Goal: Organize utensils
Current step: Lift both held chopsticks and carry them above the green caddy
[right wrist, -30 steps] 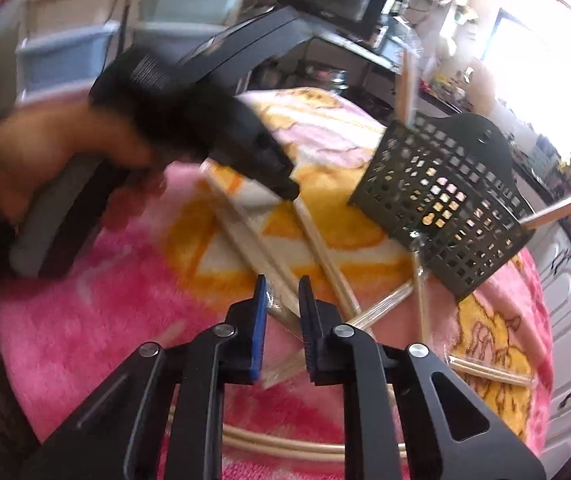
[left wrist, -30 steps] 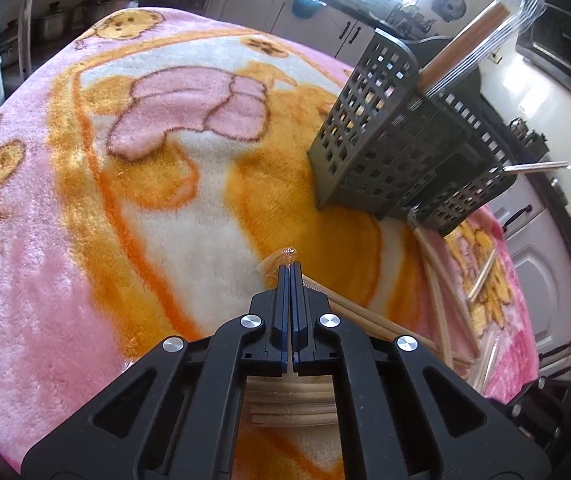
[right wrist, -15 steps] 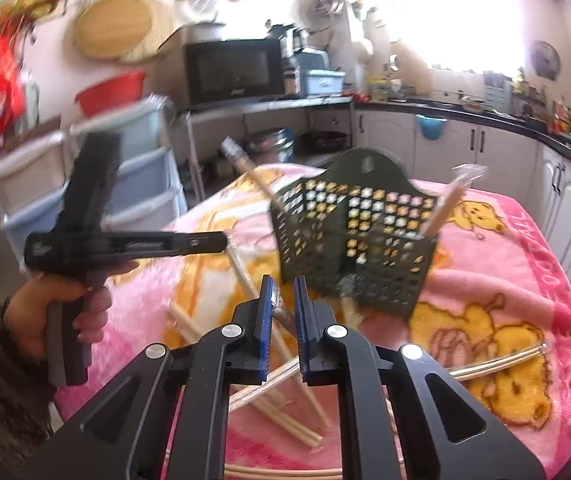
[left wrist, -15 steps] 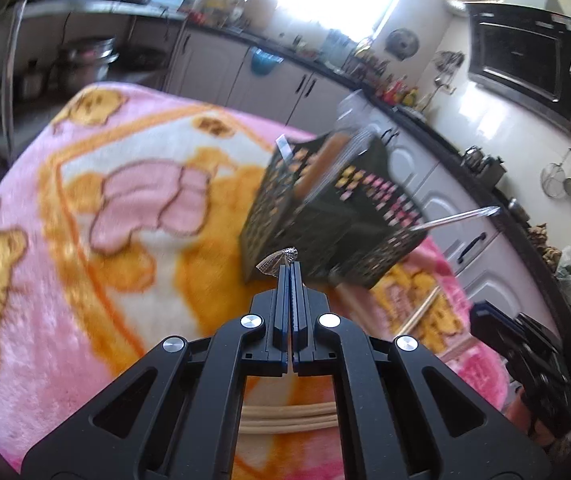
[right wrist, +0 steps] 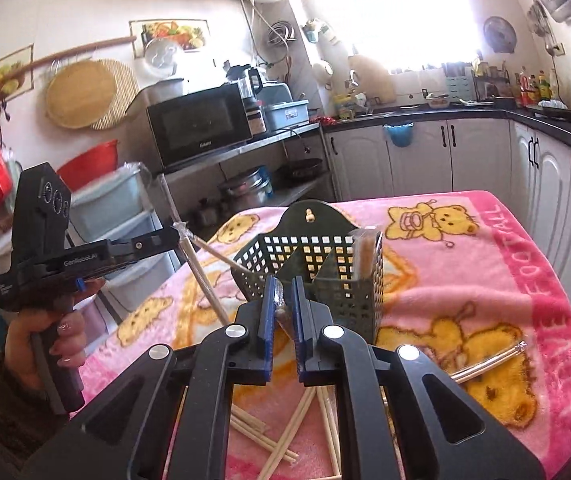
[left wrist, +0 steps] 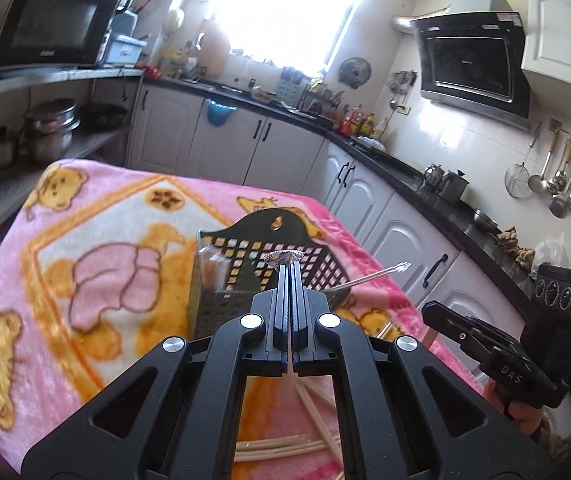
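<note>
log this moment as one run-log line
left gripper: shut on wrapped chopsticks, lifted | right gripper: holding wrapped chopsticks | black holder: upright on blanket

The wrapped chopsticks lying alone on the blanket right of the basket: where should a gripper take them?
Probably grip the wrapped chopsticks at mid-length, from straight above, jaws across their thin width: they lie flat on the blanket, apart from the loose pile.
</note>
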`<state>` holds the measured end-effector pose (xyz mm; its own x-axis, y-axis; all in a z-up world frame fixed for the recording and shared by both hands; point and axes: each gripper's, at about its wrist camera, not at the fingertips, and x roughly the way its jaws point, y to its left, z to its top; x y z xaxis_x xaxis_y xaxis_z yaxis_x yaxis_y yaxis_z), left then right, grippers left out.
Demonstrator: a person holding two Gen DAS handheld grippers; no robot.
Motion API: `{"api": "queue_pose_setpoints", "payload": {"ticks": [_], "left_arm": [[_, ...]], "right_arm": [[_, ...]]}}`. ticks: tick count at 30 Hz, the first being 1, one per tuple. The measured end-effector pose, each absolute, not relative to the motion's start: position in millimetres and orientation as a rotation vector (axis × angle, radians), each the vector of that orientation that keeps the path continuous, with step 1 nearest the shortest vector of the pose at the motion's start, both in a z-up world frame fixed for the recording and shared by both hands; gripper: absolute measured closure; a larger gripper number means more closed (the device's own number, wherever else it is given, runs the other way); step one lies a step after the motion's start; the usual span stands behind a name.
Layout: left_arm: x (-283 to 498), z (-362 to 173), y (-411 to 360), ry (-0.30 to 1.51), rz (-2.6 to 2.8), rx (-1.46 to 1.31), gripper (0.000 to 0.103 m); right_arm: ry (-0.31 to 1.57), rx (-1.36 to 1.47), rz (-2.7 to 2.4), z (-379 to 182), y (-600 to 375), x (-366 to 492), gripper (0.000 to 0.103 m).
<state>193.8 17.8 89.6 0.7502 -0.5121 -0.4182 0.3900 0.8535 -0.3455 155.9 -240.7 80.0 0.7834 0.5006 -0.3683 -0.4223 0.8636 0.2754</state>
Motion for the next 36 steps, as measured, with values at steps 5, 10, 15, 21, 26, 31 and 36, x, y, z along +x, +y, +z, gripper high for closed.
{"api": "queue_pose_setpoints", "payload": {"ticks": [5, 10, 15, 21, 26, 31, 36], "left_arm": [[190.6, 100.6, 8.5, 0.504, -0.518, -0.222, 0.103], [186.1, 110.4, 3.2, 0.48, -0.533, -0.212, 0.103], [184.6, 117.1, -0.6, 0.463, -0.545, -0.205, 0.103], [185.2, 126.0, -2.9, 0.442, -0.556, -0.197, 0.103], [185.0, 137.7, -4.3, 0.416, -0.561, -0.191, 0.103], [185.8, 150.2, -4.5, 0.389, -0.568, -0.181, 0.103], [187.6, 163.2, -5.4, 0.361, -0.575, -0.17, 0.103]], "right_arm": [[0.425, 0.195, 0.503, 89.7, -246.6, 153.2, 0.096], [0.406, 0.212, 0.522, 100.3, -249.3, 152.4, 0.096], [0.383, 0.219, 0.538, 111.4, -248.9, 153.6, 0.097], [0.359, 0.218, 0.559, 124.0, -242.2, 155.3, 0.097], [0.337, 0.206, 0.572, 135.9, -237.2, 157.7, 0.097], [0.314, 0.197, 0.578, 147.7, -235.2, 160.9, 0.097], [0.292, 0.188, 0.58, 158.7, -232.8, 164.9, 0.097]]}}
